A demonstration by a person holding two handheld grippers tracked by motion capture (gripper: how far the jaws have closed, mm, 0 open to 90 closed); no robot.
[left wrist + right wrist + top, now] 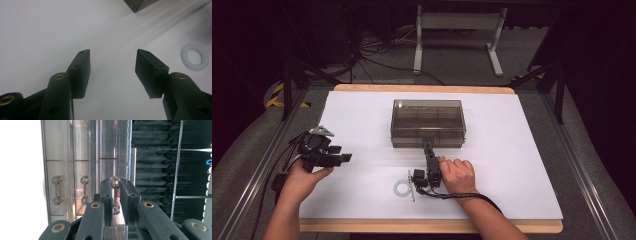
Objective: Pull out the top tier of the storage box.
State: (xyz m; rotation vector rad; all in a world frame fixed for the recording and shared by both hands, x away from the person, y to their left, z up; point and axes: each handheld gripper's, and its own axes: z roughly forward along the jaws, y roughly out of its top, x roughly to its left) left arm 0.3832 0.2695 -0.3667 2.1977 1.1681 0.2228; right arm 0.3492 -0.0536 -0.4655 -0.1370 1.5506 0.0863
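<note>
A smoky clear plastic box [428, 120] with its lid down stands mid-table on the white sheet. My right gripper [428, 146] reaches its front wall from the near side, turned on its side. In the right gripper view the jaws [115, 185] are nearly together, clamped on the clear front latch [115, 182] of the box [75, 157]. My left gripper [343, 159] is held above the sheet at the left, well away from the box. Its jaws [113, 67] are open wide with nothing between them.
A pale spiral hair tie [402, 188] lies on the sheet just left of the right hand, and is seen again as the hair tie [195, 57] in the left gripper view. Bare white sheet [362, 115] surrounds the box. Cables and a desk frame [457, 40] lie beyond the table.
</note>
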